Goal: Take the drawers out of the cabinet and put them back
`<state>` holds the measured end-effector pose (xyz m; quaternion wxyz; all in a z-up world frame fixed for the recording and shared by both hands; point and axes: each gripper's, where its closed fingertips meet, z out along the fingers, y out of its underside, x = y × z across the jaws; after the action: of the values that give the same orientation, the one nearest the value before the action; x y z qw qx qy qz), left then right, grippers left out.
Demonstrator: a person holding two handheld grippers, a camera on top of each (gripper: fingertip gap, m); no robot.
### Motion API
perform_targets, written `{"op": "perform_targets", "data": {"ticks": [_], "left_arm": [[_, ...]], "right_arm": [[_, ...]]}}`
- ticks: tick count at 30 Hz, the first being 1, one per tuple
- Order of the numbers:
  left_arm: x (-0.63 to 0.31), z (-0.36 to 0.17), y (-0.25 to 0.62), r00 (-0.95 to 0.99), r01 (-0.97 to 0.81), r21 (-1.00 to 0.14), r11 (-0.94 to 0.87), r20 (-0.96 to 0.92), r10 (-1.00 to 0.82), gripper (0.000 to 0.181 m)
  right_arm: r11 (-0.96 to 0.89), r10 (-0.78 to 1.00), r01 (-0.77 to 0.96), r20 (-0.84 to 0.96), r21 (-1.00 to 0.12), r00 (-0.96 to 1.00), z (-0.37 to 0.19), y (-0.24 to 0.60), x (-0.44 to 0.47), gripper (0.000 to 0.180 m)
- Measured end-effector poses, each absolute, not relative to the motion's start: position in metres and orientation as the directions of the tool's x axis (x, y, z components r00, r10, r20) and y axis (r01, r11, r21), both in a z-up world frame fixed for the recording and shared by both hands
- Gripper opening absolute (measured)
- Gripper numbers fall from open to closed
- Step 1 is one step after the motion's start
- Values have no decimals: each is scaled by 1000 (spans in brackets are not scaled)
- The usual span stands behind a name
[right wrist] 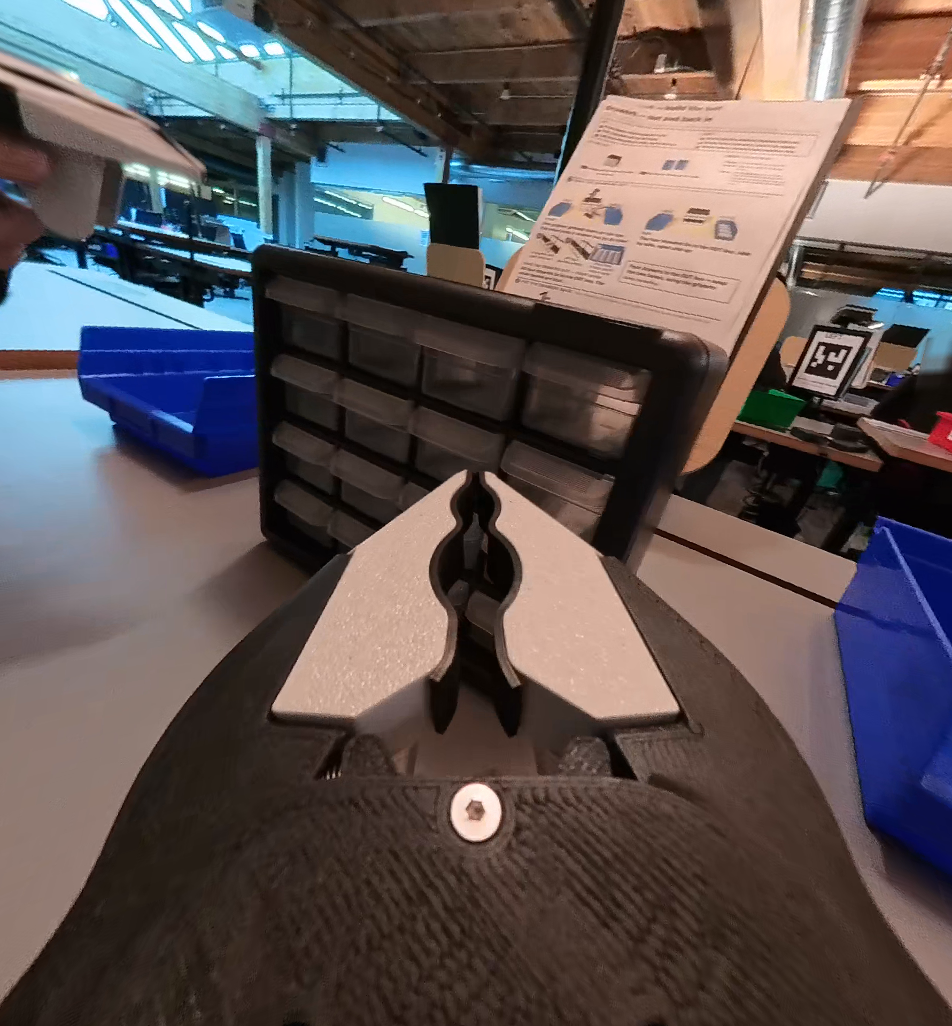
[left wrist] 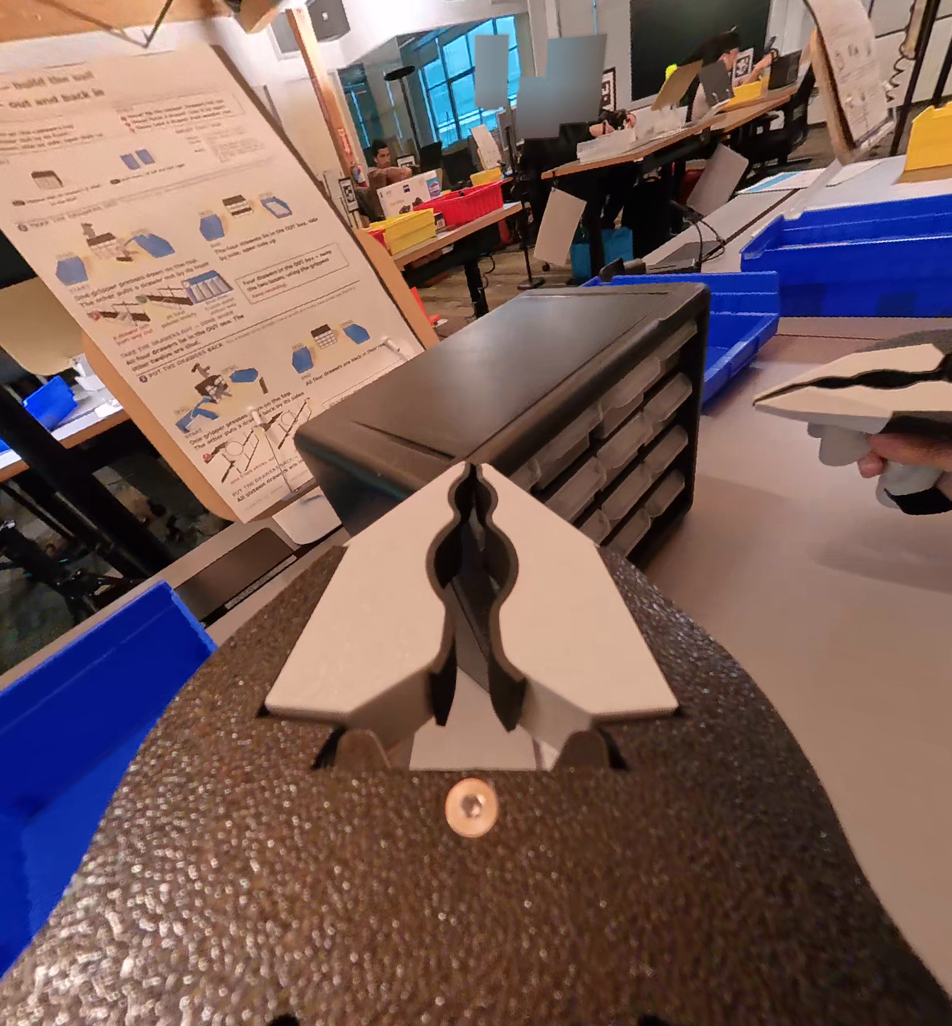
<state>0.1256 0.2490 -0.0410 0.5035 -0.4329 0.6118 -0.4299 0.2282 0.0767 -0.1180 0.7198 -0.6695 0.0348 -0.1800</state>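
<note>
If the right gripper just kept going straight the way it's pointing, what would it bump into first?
Most likely the front of the black cabinet: the shut right gripper points at the clear drawers in its lower rows. Nothing shows between, though depth is hard to judge.

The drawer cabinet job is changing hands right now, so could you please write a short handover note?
Left gripper: shut, empty, aimed at the cabinet top corner.
Right gripper: shut, empty, facing the drawers, not touching.
Cabinet stands on the table; every slot in view holds its drawer. Blue bins sit either side; what shows of them is empty.
Done: nothing visible. Left: pull the drawers out, then put them back.
</note>
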Motion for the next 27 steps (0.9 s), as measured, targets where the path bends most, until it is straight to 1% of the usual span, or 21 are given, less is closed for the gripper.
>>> {"op": "perform_targets", "data": {"ticks": [3, 7, 10, 12, 14, 17, 19, 21, 24, 27], "left_arm": [[131, -35, 246, -171, -129, -955, 268, -245, -954, 0], [145, -30, 252, -256, -243, -917, 317, -254, -933, 0], [157, -30, 255, -379, -360, -867, 345, -201, -903, 0], [164, -30, 259, -452, -449, -809, 379, -160, -878, 0], [175, -28, 268, -482, -519, -737, 434, -167, -860, 0], [190, -27, 274, -563, -610, -579, 541, -164, -810, 0], [208, -23, 281, -591, -642, -479, 599, -189, -784, 0], [224, -25, 285, -629, -674, -368, 641, -169, -758, 0], [246, -35, 293, -648, -723, -209, 659, -127, -751, 0], [262, -46, 301, -670, -726, -94, 682, -132, -731, 0]], "right_arm": [[23, -295, 219, 202, -975, 934, -118, 77, 225, 0], [-6, -296, 221, 213, -975, 931, -119, 74, 224, 1], [-5, -237, 228, 223, -974, 946, -122, 78, 208, 10], [-23, -185, 214, 214, -977, 959, -130, 82, 195, 19], [-71, -148, 198, 206, -978, 967, -143, 87, 185, 29], [-126, -112, 172, 186, -977, 976, -162, 96, 170, 41], [-136, -116, 124, 140, -983, 983, -170, 103, 165, 50], [-134, -150, 35, 56, -990, 987, -175, 113, 164, 60], [-61, -192, -113, -100, -992, 976, -174, 130, 166, 79], [34, -165, -260, -262, -965, 951, -168, 144, 161, 77]]}}
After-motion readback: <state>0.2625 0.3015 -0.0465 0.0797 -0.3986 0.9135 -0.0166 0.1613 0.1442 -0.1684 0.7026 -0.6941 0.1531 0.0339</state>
